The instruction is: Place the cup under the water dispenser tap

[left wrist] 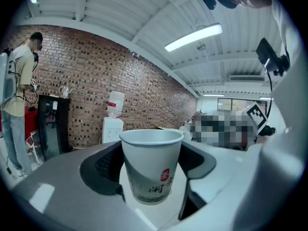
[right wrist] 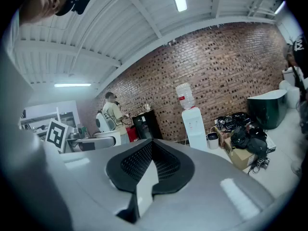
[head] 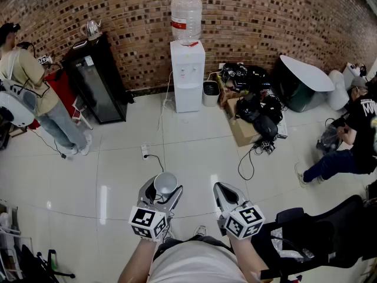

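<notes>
Nearest the person, the left gripper [head: 164, 189] has its two fingers closed on the sides of a white paper cup [left wrist: 151, 165]. The pads press the wall a little below the rim. The cup hangs in the air over the tiled floor [head: 118, 175], well short of its goal. Beside it the right gripper [head: 222, 188] carries nothing, and its fingers are pressed together.

The cup's long axis runs close to vertical, with the open mouth up and the narrower base down. Its red mark and dark print face back toward the holder.

The step in hand looks like the carry across the room. It would go best with a light, even squeeze, since a thin paper wall probably buckles easily, and with the mouth kept level the whole way.

A socket block and its cable [head: 146, 152] lie on the floor along the route, so stepping around them seems wise.

Farther on, the white water dispenser [head: 187, 78] stands at the floor's far edge against the brick wall, its bottle [head: 186, 15] on top. A black cabinet [head: 97, 84] stands to its left and a small bin [head: 211, 93] just to its right.

The taps [head: 187, 71] are too small to tell apart from here. A straight, low approach should bring the mouth directly beneath one before the fingers let go.
</notes>
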